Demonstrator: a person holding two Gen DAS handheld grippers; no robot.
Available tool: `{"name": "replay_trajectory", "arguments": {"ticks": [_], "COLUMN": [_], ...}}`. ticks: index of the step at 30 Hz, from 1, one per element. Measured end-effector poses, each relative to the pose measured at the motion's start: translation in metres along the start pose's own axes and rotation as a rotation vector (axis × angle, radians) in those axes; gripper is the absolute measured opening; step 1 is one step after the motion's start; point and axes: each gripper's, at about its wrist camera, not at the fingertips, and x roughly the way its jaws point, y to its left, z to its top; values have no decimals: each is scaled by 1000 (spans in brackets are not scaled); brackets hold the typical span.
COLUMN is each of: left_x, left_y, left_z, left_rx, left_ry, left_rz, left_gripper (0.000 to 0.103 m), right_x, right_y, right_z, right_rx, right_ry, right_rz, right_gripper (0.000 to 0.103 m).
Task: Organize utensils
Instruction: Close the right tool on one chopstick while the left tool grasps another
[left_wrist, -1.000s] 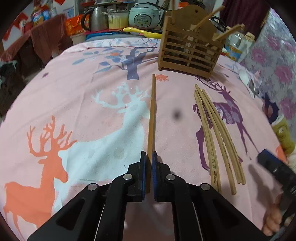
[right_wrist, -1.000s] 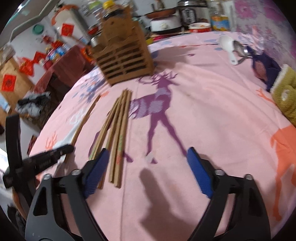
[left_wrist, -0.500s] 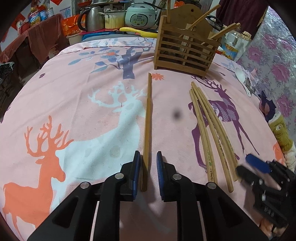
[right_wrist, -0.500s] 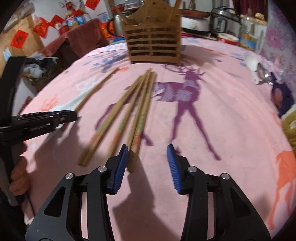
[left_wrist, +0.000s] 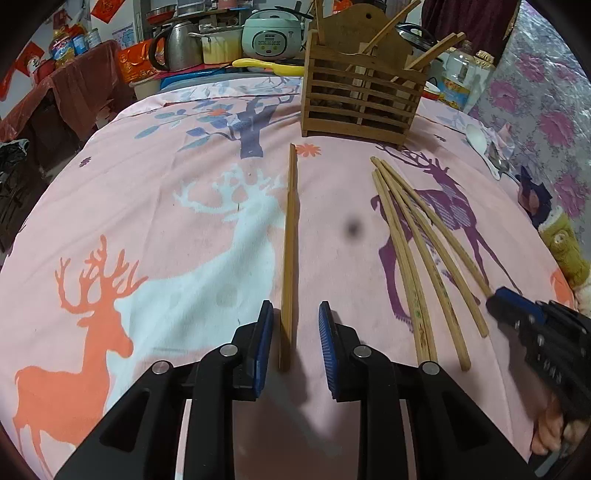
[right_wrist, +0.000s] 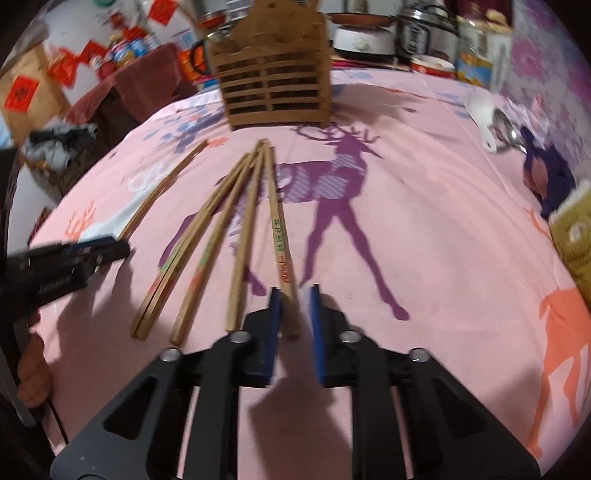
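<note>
A wooden slatted utensil holder (left_wrist: 358, 103) (right_wrist: 273, 85) stands at the far side of the pink deer-print cloth with chopsticks in it. A long brown chopstick (left_wrist: 290, 240) lies pointing at the holder. Its near end sits between the opening jaws of my left gripper (left_wrist: 295, 308), and the pads stand clear of it. To the right, several bamboo chopsticks (left_wrist: 417, 251) fan out. My right gripper (right_wrist: 294, 291) is closing around the near end of the rightmost one, a chopstick printed in green and red (right_wrist: 279, 236). A gap still shows beside the right pad.
A white spoon (right_wrist: 482, 110) and a metal spoon (right_wrist: 506, 125) lie at the far right, near a dark blue cloth (right_wrist: 550, 181) and a yellow-green object (right_wrist: 572, 236). A rice cooker (left_wrist: 273, 37) and a kettle (left_wrist: 181, 44) stand behind the table.
The left jaws, earlier shut on the brown chopstick's end, have parted and let it go. The right jaws came from wide apart to narrow, shifting onto the rightmost bamboo chopstick's end.
</note>
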Motion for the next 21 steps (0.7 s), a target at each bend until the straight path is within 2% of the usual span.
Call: {"name": "replay_trajectory", "arguments": {"ticks": [5,10,13,14,21], "left_x": [-2,-3,-5,-6,-34], "left_y": [4,-4,-3,-2,-12], "left_z": [-3,-6,-8,-8,-5], "left_rx": [-11,28,24,17,47], "left_ry": [0,-7,-5,-7,-122], "left_rz": [-14,21,1,-3,1], "left_gripper": [22,22,6,6,6], "right_x": [1,1,0,-1,-24], "right_y": [3,1,-1,-2,5], "right_z": [1,1,0,0,2], "right_rx": [-12,-3,5,10,-7], "right_ry": [2,0,-3,-8,-128], "right_rz": [-12,-4,-3,-2,-6], "right_gripper": [13,12,9,8,7]}}
